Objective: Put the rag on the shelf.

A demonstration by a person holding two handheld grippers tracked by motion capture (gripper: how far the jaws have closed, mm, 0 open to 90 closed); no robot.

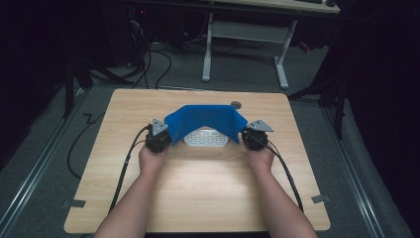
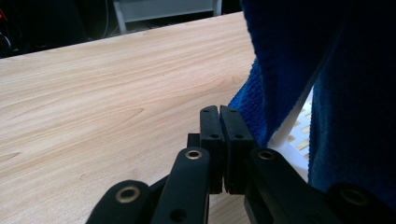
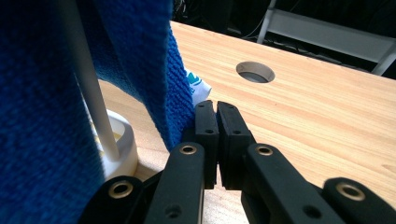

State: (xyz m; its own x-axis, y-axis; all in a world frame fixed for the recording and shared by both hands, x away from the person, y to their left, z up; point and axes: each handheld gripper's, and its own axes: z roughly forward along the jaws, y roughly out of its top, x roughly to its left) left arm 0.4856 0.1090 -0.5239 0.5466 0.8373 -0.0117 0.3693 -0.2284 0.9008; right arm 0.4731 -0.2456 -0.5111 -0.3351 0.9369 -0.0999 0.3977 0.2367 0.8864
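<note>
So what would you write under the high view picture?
Two hand-held grippers, left gripper and right gripper, hold a blue cloth over a white basket.

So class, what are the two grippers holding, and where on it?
Both hold the blue cloth: left gripper at its left end, right gripper at its right end, spread above the white basket.

The cloth point(image 1: 205, 120) is solid deep blue with a fine looped weave and no print; a small white tag point(image 3: 198, 87) at its edge carries teal marking. The basket point(image 1: 206, 138) beneath is white with a slotted grid pattern. The table point(image 1: 198, 193) is pale wood with a streaked grain. The left gripper point(image 2: 219, 112) and right gripper point(image 3: 215, 106) are black with brass-coloured rivets, each topped with a grey plate. The floor point(image 1: 49, 148) is grey.
</note>
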